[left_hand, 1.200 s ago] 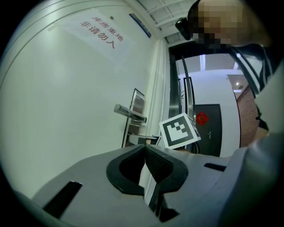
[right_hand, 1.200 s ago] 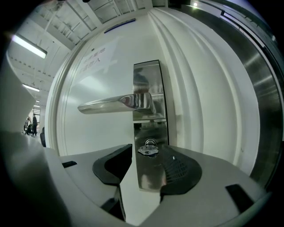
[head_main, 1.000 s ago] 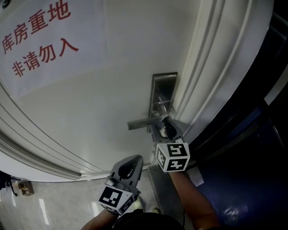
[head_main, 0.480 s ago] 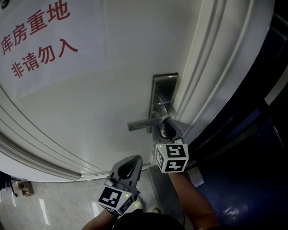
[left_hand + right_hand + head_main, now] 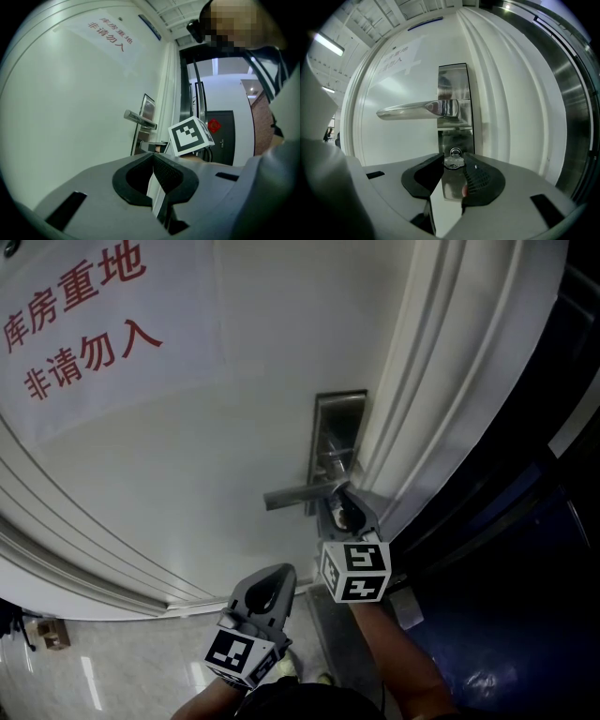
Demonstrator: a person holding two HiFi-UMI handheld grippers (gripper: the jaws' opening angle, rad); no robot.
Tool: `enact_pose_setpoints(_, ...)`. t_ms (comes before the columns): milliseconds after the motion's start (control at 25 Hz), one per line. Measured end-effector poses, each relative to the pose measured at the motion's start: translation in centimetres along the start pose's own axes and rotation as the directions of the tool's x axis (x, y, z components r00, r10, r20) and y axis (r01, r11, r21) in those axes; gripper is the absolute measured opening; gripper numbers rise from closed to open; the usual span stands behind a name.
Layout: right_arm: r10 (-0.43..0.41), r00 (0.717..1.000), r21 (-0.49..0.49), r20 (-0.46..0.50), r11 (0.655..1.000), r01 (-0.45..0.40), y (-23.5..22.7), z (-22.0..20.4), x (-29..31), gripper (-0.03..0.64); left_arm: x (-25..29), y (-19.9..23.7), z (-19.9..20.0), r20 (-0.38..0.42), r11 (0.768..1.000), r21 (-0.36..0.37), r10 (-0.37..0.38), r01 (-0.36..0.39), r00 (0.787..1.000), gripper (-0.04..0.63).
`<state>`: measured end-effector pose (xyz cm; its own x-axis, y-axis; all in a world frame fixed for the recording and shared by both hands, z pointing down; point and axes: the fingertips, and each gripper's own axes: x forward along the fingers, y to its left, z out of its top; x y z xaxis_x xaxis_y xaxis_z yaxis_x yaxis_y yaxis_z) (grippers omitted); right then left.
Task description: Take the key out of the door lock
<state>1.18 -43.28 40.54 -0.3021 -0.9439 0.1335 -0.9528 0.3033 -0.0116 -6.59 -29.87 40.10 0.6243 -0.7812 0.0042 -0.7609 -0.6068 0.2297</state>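
Right hand-held gripper (image 5: 453, 159): your jaws have just been closing and pinch the key (image 5: 453, 163), which sits in the lock plate (image 5: 455, 138) below the handle (image 5: 417, 108). Left hand-held gripper (image 5: 152, 155): jaws together, empty. Only your right gripper view shows the key.

Off to the sides right now:
We see a paper notice (image 5: 94, 324) with red characters, pale floor (image 5: 122, 667) below it, a red ornament (image 5: 214, 125) on a dark far door (image 5: 226, 146).
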Motion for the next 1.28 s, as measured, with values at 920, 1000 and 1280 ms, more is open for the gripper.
enact_pose_setpoints(920,0.029,1.000,-0.013,-0.007,0.999,-0.029,-0.1,-0.1,-3.7,0.135,-1.1,-3.1,0.1,0.008,1.000,0.012,-0.002,0.002,1.000,0.006)
enact_pose_setpoints(1000,0.035,0.999,-0.014,-0.003,0.999,-0.035,0.0,0.0,-4.4,0.135,-1.3,-3.6,0.0,0.009,1.000,0.015,0.001,-0.001,1.000,0.006)
enact_pose_setpoints(1280,0.079,0.997,-0.021,0.014,0.997,-0.079,0.4,0.4,-8.0,0.135,-2.2,-5.9,-0.2,0.013,1.000,0.027,0.012,-0.012,1.000,0.006)
